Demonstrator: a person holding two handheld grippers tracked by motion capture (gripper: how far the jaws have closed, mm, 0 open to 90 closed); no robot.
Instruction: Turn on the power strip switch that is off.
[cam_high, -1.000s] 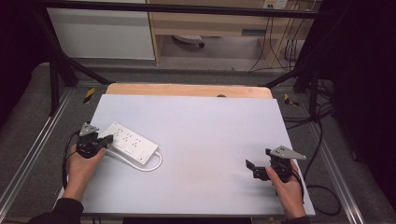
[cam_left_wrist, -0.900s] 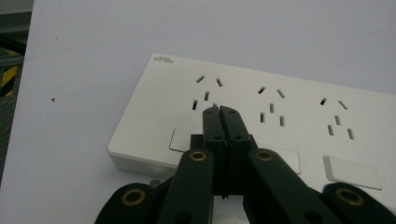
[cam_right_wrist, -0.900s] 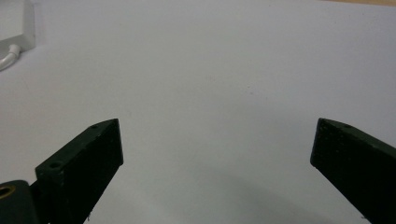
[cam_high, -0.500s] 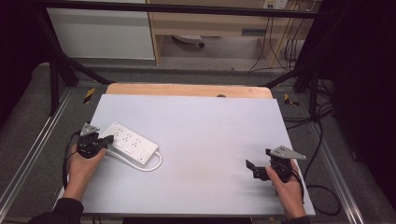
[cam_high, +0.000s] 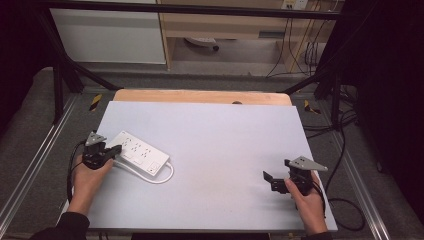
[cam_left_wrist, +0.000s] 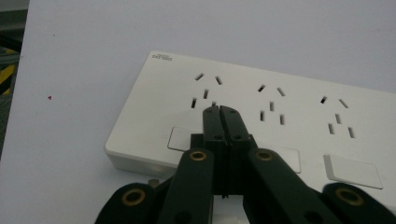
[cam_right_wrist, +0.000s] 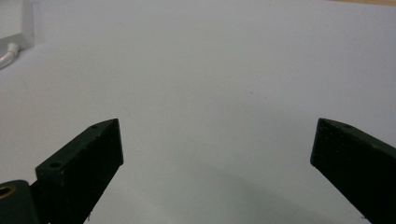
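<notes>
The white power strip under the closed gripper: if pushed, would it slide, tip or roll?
The power strip looks flat and low, so it would probably slide on the smooth table, not tip or roll. Its rigid-looking casing should keep shape; the white cord seems floppy and may drag.

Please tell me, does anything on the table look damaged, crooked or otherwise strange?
Nothing looks damaged or spilled. The white power strip lies flat but diagonally to the table edges, its cable looped beside it. The left gripper, jaws shut, rests over its nearest socket group; the right gripper is open, far off.
</notes>
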